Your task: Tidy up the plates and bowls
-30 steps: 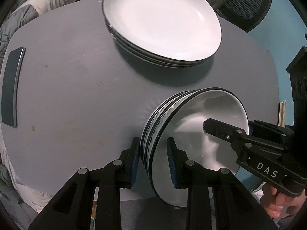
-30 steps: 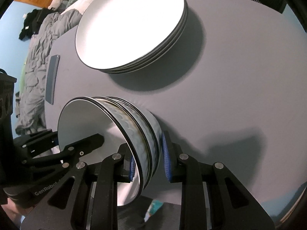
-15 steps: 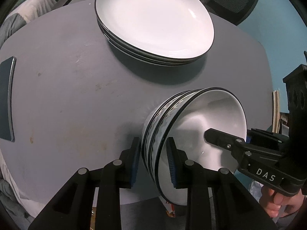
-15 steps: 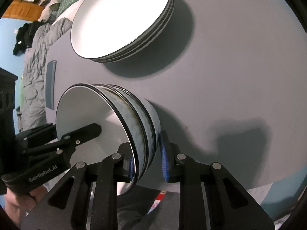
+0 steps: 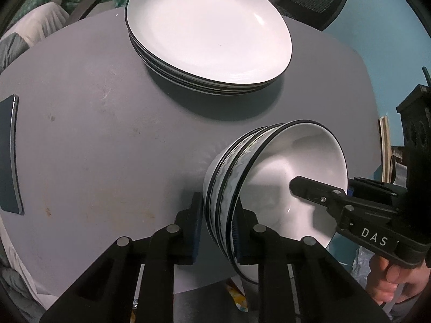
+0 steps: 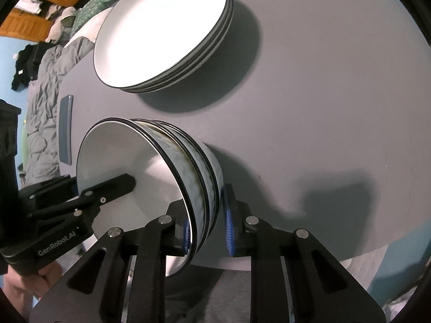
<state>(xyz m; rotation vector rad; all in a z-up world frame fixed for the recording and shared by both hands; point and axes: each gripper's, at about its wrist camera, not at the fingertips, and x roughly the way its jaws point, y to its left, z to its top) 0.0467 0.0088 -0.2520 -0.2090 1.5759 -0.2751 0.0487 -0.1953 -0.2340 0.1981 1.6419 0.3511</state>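
Grey round table carries a stack of white plates near its far edge. At the near edge, both the left tongs and the right tongs are closed on the rims of a tilted stack of bowls, from opposite sides. A dark phone lies at the left edge.

My two round pictures bend at their dark edges, and light from above glares on the plates, making dark shadows on the table.
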